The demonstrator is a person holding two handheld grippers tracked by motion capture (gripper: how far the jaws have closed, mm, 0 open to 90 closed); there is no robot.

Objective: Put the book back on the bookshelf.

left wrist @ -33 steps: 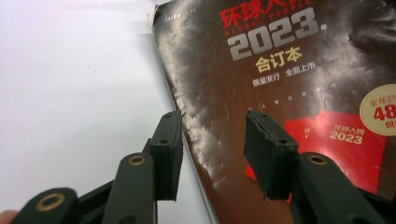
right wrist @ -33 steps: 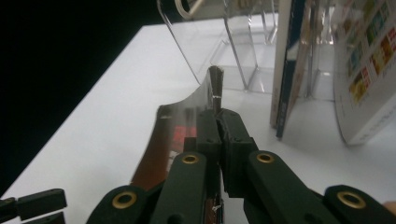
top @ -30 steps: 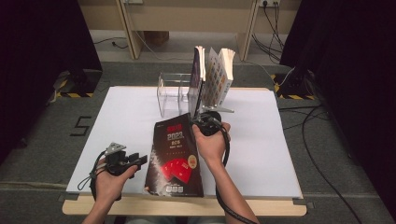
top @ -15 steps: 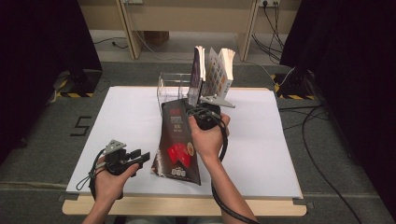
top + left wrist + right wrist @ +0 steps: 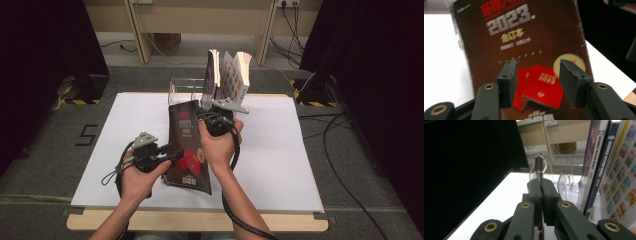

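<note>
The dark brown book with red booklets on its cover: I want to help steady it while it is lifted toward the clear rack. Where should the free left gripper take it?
On the dark brown softcover book, grip the lower left edge, coming in from its left. The right gripper already pinches the top edge, so the book hangs tilted, its bottom corner near the white table and that edge free. The left gripper faces the cover, open.

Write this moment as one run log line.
right claw: shut on dark book | left claw: open, jaws just opening, before cover | book: tilted up
</note>
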